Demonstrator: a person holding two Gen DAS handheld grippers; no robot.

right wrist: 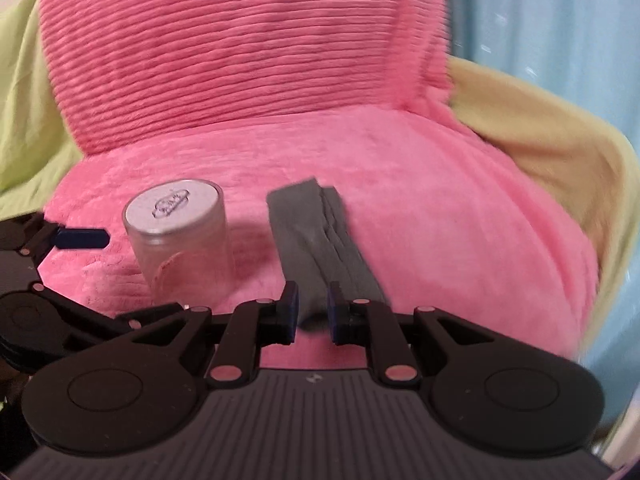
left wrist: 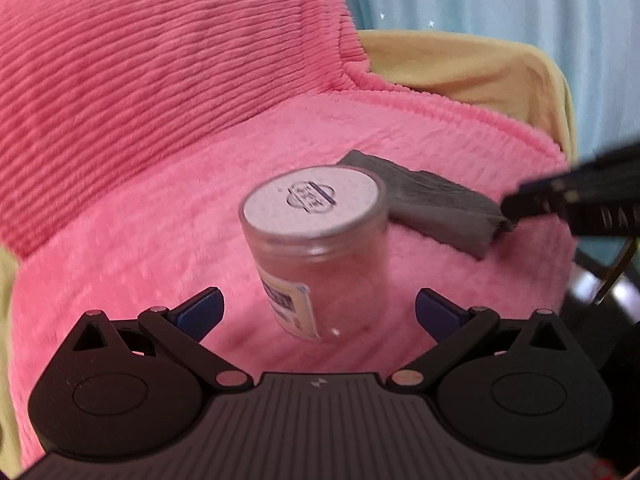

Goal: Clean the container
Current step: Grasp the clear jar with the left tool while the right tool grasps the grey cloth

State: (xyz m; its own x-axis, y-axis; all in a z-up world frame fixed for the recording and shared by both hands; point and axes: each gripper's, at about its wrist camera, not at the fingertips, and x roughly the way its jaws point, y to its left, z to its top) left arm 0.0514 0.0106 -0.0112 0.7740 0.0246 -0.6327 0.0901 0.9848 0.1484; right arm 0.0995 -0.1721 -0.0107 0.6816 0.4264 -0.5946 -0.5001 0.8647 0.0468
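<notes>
**Jar and cloth on pink plush**

I see a clear cylindrical jar [left wrist: 316, 252] standing upright on the fuzzy pink blanket [left wrist: 160, 220], white lid up, contents unclear. My left gripper [left wrist: 320, 312] gapes wide around it, untouching. My right gripper [right wrist: 312, 316] pinches the near end of a folded grey cloth [right wrist: 320, 240] stretching away.

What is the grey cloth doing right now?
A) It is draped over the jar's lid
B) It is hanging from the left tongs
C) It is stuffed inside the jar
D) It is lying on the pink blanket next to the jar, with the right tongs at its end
D: the grey cloth lies flat on the pink blanket beside the jar, its near end between the right tongs.
</notes>
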